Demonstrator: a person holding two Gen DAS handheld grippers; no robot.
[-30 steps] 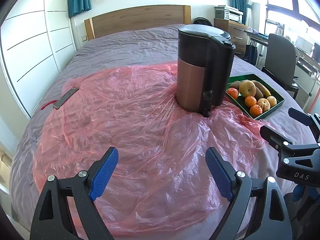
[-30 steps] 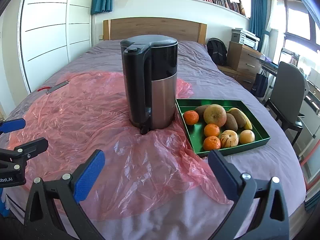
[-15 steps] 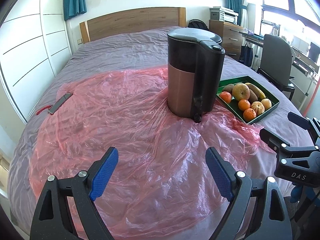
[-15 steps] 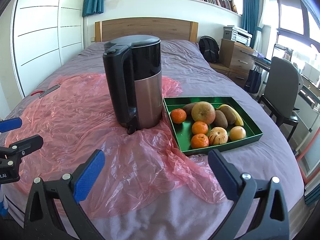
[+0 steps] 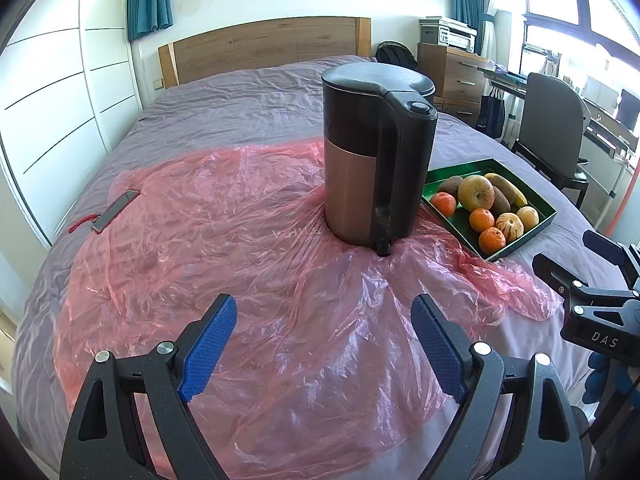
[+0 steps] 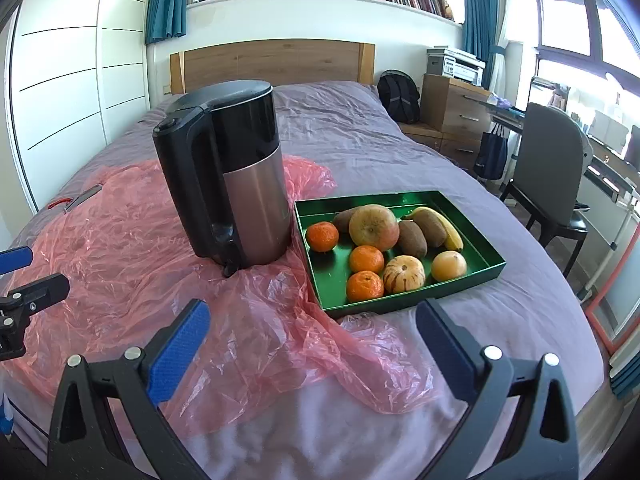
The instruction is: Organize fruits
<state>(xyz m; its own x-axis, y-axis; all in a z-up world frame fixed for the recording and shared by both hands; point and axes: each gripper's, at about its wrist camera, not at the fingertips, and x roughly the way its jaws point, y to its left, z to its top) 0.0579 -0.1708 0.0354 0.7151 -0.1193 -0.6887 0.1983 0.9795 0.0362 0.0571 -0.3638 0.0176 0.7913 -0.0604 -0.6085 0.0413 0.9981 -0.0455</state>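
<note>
A green tray point(image 6: 486, 270) on the bed holds several fruits: three oranges, of which one point(image 6: 322, 235) lies at the back left, a large apple point(image 6: 373, 227), kiwis, a banana point(image 6: 447, 228), a striped round fruit point(image 6: 404, 273) and a yellow round fruit point(image 6: 449, 265). The tray also shows in the left wrist view point(image 5: 546, 216). My right gripper point(image 6: 312, 344) is open and empty, just in front of the tray's near edge. My left gripper point(image 5: 324, 332) is open and empty above the pink plastic sheet point(image 5: 224, 240).
A black and steel kettle point(image 6: 228, 192) stands on the pink sheet left of the tray. A flat grey gadget with a red strap point(image 5: 114, 216) lies at the bed's left side. A chair point(image 6: 556, 184) and a desk stand to the right of the bed.
Both grippers have drifted to the right and a little forward; the kettle and tray have shifted left in both views. Both stay open and empty.
</note>
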